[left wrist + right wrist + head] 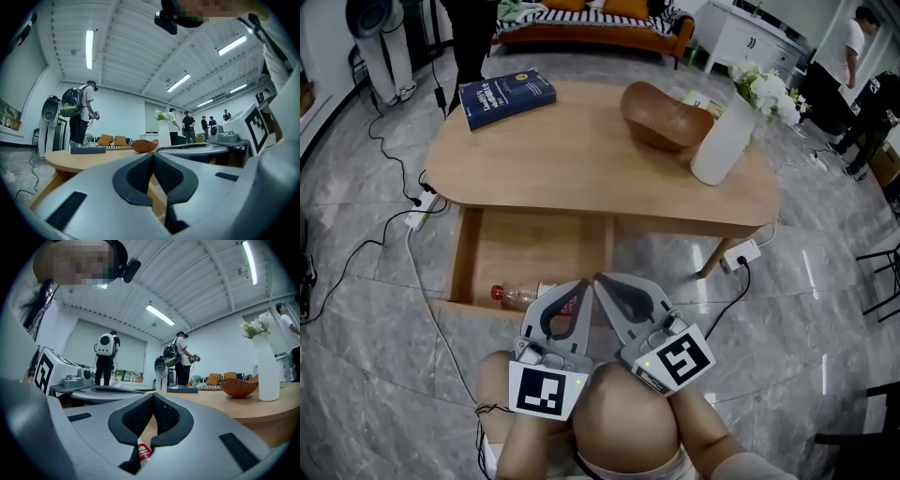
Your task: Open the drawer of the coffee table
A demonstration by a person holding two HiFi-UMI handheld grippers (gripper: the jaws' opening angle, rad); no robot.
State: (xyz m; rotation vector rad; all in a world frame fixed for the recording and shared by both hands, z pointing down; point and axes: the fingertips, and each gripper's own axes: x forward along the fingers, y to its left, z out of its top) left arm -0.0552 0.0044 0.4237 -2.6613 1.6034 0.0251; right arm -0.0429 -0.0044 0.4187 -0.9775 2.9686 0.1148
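The drawer [534, 251] stood pulled well out from under the table's [581, 155] near edge, at its left end in the head view. It was a shallow box of pale wood, its inside exposed. The table had a rounded top of the same wood.

I seem to be in a lab staged as a living room. Behind the tabletop [581, 159] is a sofa [666, 36], cables [389, 230] trail left of it, and backpacked people [82, 112] stand beyond under strip lights [89, 49].
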